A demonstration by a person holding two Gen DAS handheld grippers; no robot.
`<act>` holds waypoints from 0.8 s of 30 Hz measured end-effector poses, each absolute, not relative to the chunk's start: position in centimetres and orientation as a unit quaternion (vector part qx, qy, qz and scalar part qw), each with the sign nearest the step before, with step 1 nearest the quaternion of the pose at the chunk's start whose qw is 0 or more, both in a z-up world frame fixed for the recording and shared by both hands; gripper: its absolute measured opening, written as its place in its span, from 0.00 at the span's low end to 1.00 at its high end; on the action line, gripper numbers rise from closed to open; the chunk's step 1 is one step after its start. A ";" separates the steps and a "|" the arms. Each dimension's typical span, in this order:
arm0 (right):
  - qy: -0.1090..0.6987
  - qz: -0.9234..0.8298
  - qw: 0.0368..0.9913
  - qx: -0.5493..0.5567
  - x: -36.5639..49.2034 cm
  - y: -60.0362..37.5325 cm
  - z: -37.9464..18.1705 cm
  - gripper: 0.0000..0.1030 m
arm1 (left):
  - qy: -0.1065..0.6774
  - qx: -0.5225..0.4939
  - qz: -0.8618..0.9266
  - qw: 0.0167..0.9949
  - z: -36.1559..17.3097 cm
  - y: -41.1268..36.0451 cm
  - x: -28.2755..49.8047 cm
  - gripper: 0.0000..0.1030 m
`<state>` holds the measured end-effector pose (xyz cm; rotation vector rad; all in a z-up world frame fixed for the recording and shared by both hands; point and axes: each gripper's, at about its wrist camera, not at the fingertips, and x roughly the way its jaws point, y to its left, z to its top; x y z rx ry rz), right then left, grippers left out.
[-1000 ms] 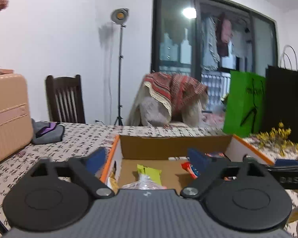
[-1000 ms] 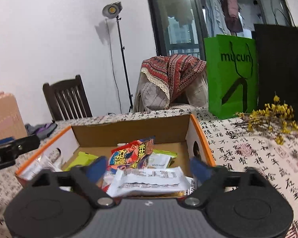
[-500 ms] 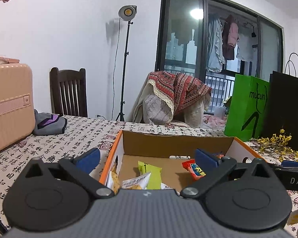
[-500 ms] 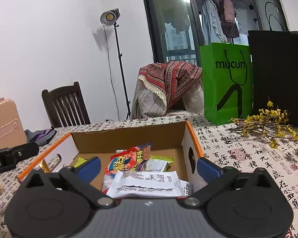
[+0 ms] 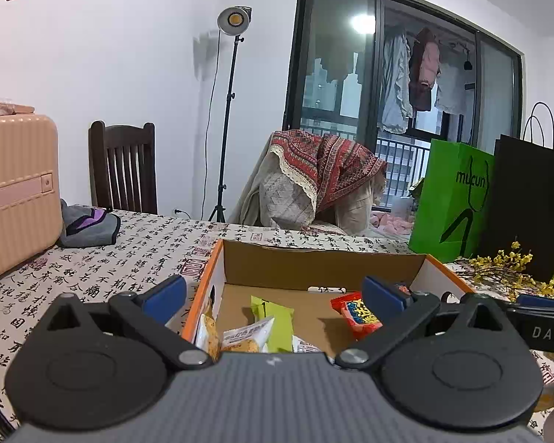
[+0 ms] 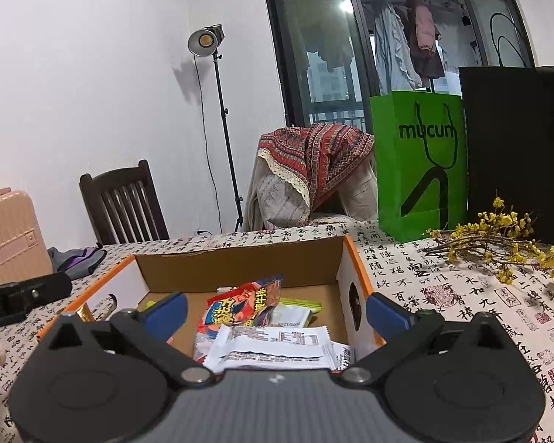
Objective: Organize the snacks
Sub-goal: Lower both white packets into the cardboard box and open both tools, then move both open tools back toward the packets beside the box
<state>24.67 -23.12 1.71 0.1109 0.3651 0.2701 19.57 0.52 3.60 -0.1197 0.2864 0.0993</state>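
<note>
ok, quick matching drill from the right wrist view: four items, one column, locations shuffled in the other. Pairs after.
Items:
1. red snack packet
2. green paper bag
3. yellow flower sprig
4. patterned red throw

Places:
A. draped over a chair behind the table
B. lying on the tablecloth right of the box
C. inside the cardboard box
D. standing at the table's far edge, beside the black bag

Pairs: 1-C, 2-D, 3-B, 4-A
</note>
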 end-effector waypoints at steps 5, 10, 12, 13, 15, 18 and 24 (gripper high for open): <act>0.179 0.137 0.973 0.054 24.6 -23.1 1.8 1.00 | 0.147 -0.061 0.049 0.986 3.9 0.5 19.4 1.00; 0.179 0.142 0.972 0.050 23.7 -22.9 3.0 1.00 | 0.155 -0.059 0.059 0.984 4.7 0.4 19.2 1.00; 0.178 0.142 0.973 0.045 23.1 -22.7 3.7 1.00 | 0.159 -0.065 0.055 0.984 5.2 0.5 18.7 1.00; 0.180 0.139 0.973 0.043 22.7 -22.7 3.9 1.00 | 0.161 -0.069 0.052 0.983 5.3 0.6 18.4 1.00; 0.184 0.132 0.973 0.037 21.8 -22.5 4.2 1.00 | 0.168 -0.073 0.050 0.982 5.6 0.8 17.6 1.00; 0.191 0.130 0.973 0.022 20.5 -22.1 4.0 1.00 | 0.173 -0.071 0.048 0.981 5.5 1.0 16.1 1.00; 0.214 0.140 0.966 0.023 17.8 -21.9 3.1 1.00 | 0.187 -0.071 0.045 0.979 4.9 1.8 13.2 1.00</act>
